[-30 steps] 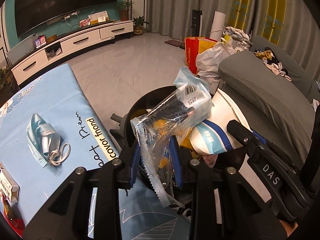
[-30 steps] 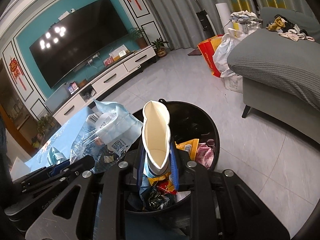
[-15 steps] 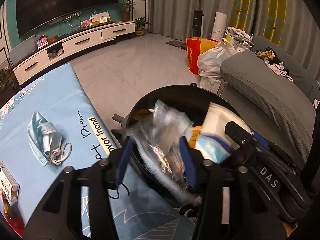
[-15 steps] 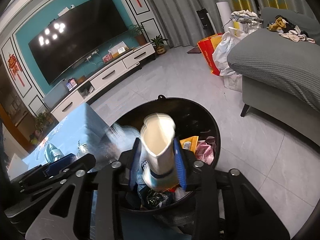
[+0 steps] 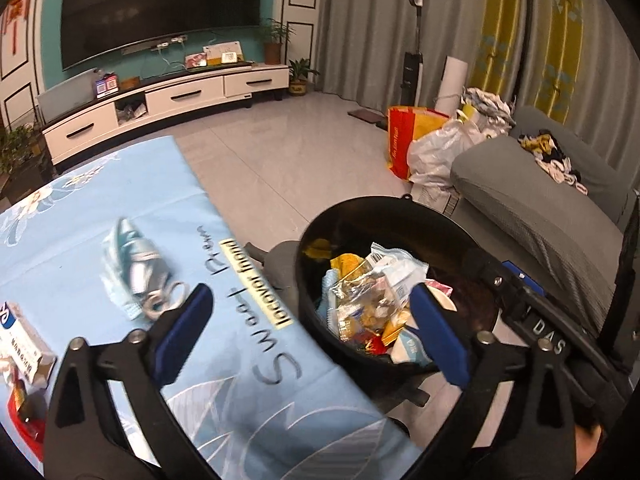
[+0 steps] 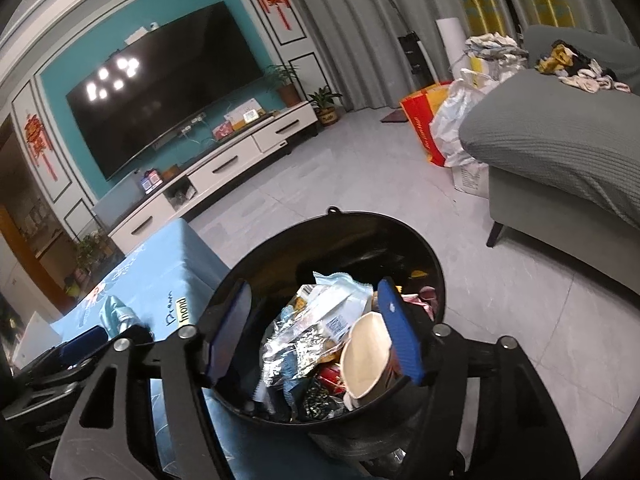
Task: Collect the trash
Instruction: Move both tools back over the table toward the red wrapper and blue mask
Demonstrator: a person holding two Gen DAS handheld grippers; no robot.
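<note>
Surface: a table under a light blue printed cloth (image 5: 120,216), lettered along the edge nearest the bin. On it are seen a crumpled blue face mask (image 5: 134,268) and, at the left margin, a white carton (image 5: 22,344), only partly in frame.

Room: grey tiled floor (image 5: 280,156), a white TV cabinet (image 6: 224,164) beneath a dark screen (image 6: 168,80) on a teal wall, a grey sofa (image 6: 560,148), a red and yellow bag (image 6: 424,120) beside white plastic sacks.

Task items: a black round bin (image 6: 280,248) stands just beside the table edge. Inside lie a clear plastic wrapper (image 6: 304,340), a paper cup (image 6: 366,360) on its side, and mixed packets whose kinds are not made out.

Left gripper (image 5: 312,328): jaws opening, spread wide, nothing between them; one finger is seen over the cloth, the other over the bin.

Right gripper (image 6: 312,328): jaws opening over the bin; the cup lies close against the right-hand finger, contact not determinable, the wrapper loose between.

Hidden: the bin's base and lower contents are covered by the gripper frames.

Open room: bare floor is shown beyond the bin toward cabinet and sofa.
</note>
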